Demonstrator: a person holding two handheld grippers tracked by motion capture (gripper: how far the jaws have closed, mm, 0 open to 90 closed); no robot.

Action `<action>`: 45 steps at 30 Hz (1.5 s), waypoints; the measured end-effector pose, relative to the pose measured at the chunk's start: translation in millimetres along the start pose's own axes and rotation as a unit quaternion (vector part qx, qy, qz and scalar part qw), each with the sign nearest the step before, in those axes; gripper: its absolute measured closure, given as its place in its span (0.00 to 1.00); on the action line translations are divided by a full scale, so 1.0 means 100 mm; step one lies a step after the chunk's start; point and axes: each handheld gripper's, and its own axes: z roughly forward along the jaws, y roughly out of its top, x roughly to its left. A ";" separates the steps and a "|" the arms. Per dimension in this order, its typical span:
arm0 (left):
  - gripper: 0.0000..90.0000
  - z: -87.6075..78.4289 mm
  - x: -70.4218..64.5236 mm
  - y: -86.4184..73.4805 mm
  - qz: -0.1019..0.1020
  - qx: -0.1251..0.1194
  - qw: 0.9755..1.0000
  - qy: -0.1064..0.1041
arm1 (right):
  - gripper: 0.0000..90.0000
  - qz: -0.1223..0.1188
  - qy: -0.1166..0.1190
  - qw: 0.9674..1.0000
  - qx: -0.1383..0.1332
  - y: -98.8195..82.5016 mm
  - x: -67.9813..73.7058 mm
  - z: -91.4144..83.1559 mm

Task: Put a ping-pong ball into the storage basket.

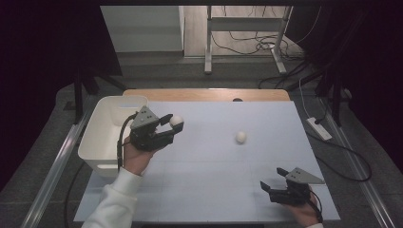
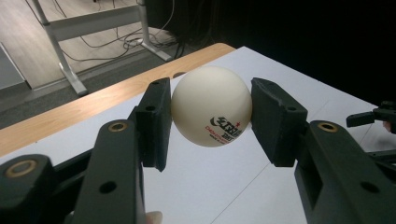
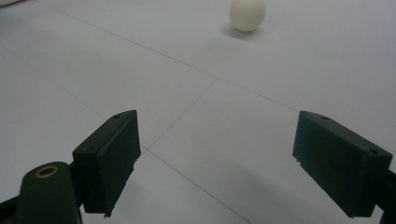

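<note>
Jaws of the left gripper (image 1: 174, 124) left of centre pinch a white ball (image 2: 211, 106), half hiding it from above, we note, while the right gripper (image 1: 272, 179) gapes empty lower right.

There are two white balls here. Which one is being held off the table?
The ball with red and black print, clamped between the left gripper's jaws beside the white bin. The other ball lies loose mid-table.

Left claw (image 1: 175, 124) raised, jaws clamped; right claw (image 1: 272, 179) low, jaws wide apart.
</note>
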 end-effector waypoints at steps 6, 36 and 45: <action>0.56 0.00 0.01 -0.01 -0.002 0.000 1.000 0.002 | 0.17 0.000 0.000 1.000 0.000 0.00 0.00 0.00; 0.56 -0.03 0.18 -0.04 -0.014 0.005 0.999 0.029 | 0.17 0.000 -0.001 1.000 0.000 0.00 0.00 0.00; 0.56 -0.06 0.22 -0.05 -0.017 0.005 0.999 0.037 | 0.17 0.000 -0.001 1.000 0.000 0.00 0.00 0.00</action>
